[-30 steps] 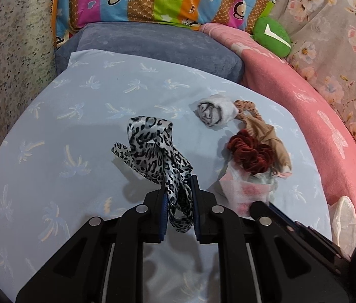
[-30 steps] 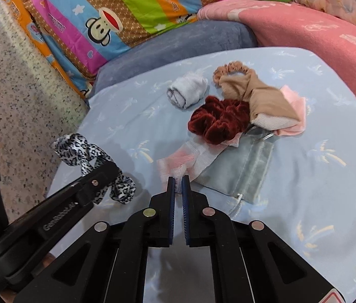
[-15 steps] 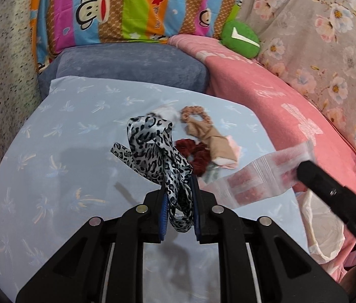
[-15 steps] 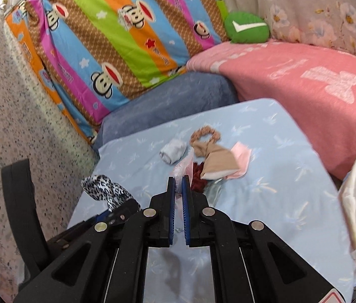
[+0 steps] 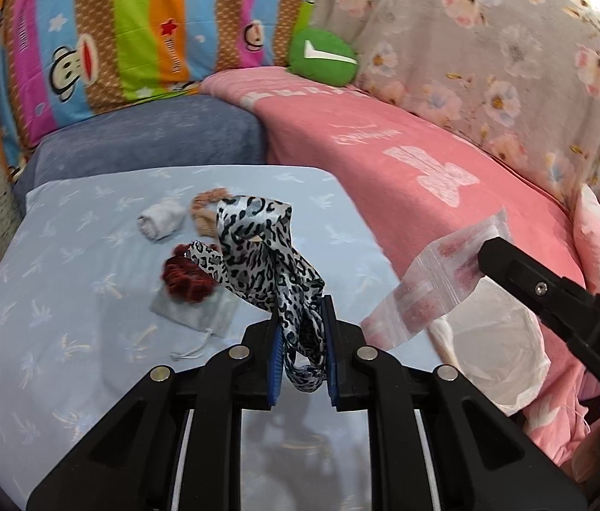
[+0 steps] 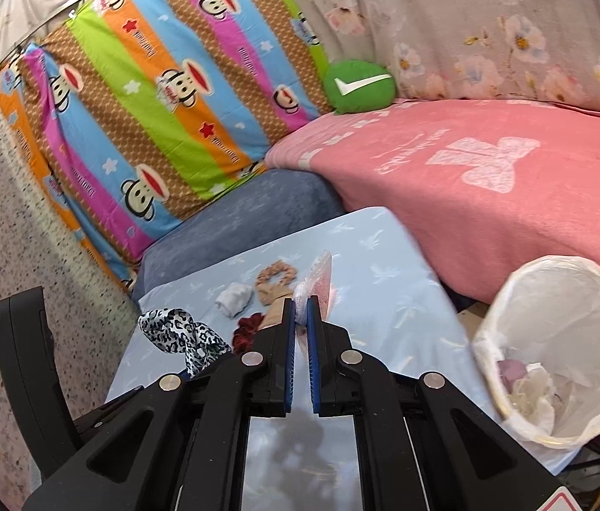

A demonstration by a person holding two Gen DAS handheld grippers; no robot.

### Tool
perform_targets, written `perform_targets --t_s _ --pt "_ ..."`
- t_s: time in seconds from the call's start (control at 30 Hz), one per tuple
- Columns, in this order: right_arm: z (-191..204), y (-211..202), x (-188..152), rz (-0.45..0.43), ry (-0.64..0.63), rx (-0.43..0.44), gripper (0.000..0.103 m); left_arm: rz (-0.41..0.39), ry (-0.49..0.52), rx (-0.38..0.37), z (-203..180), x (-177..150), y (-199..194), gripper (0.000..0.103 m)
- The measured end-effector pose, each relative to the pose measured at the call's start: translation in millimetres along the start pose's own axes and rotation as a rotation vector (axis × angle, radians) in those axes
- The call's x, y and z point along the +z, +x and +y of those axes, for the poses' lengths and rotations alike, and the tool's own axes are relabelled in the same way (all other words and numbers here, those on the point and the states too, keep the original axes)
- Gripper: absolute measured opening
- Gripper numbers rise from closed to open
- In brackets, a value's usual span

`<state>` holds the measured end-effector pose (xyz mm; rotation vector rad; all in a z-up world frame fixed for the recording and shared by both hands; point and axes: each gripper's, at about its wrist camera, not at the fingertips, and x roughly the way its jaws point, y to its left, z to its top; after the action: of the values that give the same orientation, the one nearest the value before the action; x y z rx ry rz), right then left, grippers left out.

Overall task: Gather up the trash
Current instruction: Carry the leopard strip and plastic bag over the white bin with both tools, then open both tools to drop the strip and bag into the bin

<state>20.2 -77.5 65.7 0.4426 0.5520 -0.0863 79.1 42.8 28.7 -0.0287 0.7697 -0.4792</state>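
Note:
My left gripper [image 5: 302,319] is shut on a leopard-print ribbon [image 5: 264,251] and holds it above the light blue table [image 5: 66,298]. My right gripper [image 6: 301,311] is shut on a clear zip bag with pink contents [image 6: 321,281]; the bag also shows in the left wrist view [image 5: 432,281], held in the air to the right of the table over a white-lined trash bin [image 5: 500,340]. In the right wrist view the bin [image 6: 564,362] stands at the lower right with some trash inside.
On the table lie a dark red scrunchie [image 5: 185,277], a grey drawstring pouch [image 5: 198,315], a rolled white sock [image 5: 159,221] and a tan scrunchie [image 5: 204,208]. A pink blanket [image 5: 406,170] covers the couch on the right. Striped monkey pillow [image 6: 164,98] behind.
Both grippers have risen and swung right. The zip bag was lifted off the table and now hangs over the bin. The ribbon stays gripped in the left gripper.

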Motion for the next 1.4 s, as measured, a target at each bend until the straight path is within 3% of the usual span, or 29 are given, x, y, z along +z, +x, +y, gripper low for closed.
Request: perform_targets --t_s 0.77,0.97,1.17,1.4 --pt "-157.0 -53.4 15.9 -0.09 0.188 -0.214 0.005 0.078 0.288 -0.226 -160.0 -0.4 45.0 0.017" --pt "-179.8 -58.5 13.4 -0.096 0.219 -0.247 0.005 0.105 0.314 -0.27 -178.4 -3.4 54.5 0.017" --pt "-190.0 -70.0 15.0 -0.128 0.239 -0.267 0.005 0.12 0.324 -0.28 -186.1 -7.7 59.3 0.017" --pt "-199.6 -63.2 11.1 -0.104 0.248 -0.283 0.005 0.14 0.338 -0.279 -193.4 -12.6 67.5 0.017"
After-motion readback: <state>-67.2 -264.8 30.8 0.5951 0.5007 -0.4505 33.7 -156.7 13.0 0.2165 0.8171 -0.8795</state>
